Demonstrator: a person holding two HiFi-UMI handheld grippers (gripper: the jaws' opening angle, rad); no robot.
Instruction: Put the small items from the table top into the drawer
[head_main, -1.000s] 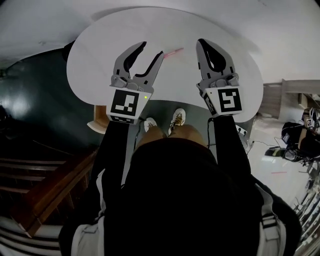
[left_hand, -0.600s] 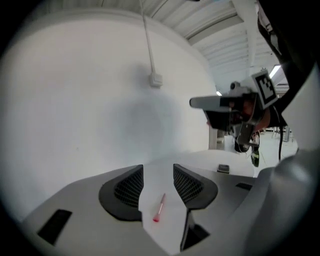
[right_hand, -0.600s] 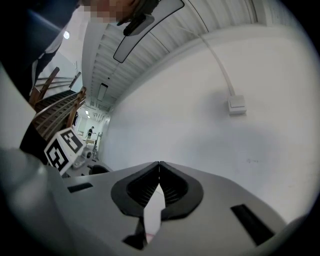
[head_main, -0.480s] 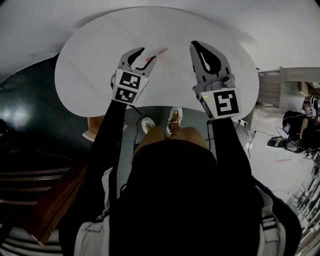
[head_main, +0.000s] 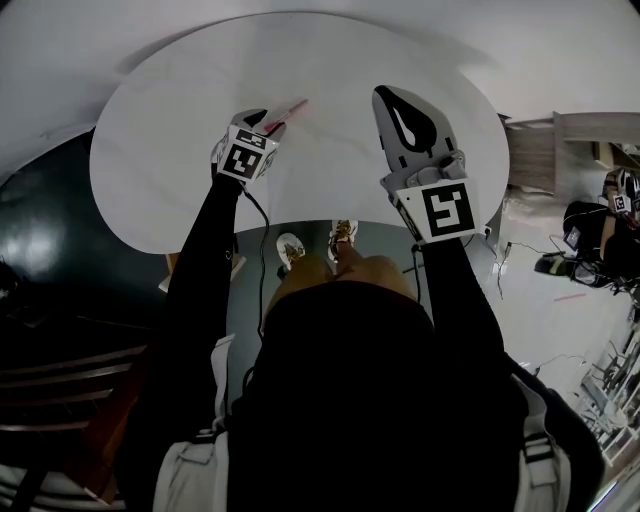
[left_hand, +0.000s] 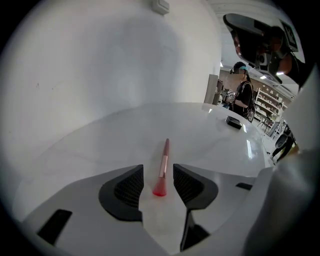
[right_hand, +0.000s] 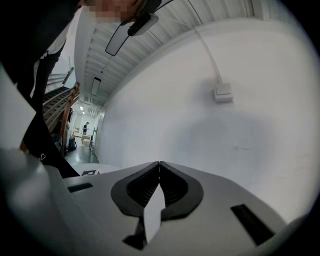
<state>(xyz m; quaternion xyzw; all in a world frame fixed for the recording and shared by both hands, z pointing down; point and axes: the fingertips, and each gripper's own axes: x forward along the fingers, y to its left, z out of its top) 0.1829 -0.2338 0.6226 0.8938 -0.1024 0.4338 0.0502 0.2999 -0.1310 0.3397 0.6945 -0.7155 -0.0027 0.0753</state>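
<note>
While my left gripper hangs low over the round white table, its two jaws stand apart with one pink brush lying flat on the table between them. In the left gripper view the brush runs straight away from me. Its red bristle end sits between my two dark ribbed pads and its thin handle points toward the far edge of the table. There is a bare gap on each side of it, so neither pad touches it and I grip nothing. It is the only brush I count on the table.

My right gripper is raised above the table to the right, well apart from the brush. In the right gripper view its two jaws are together, tips meeting, with nothing between them, and they face a plain white wall with one small box mounted on it.

Far off to the right, the left gripper view shows one small dark flat thing on the table; I cannot tell what it is. Below the near edge of the table I see my two shoes.
</note>
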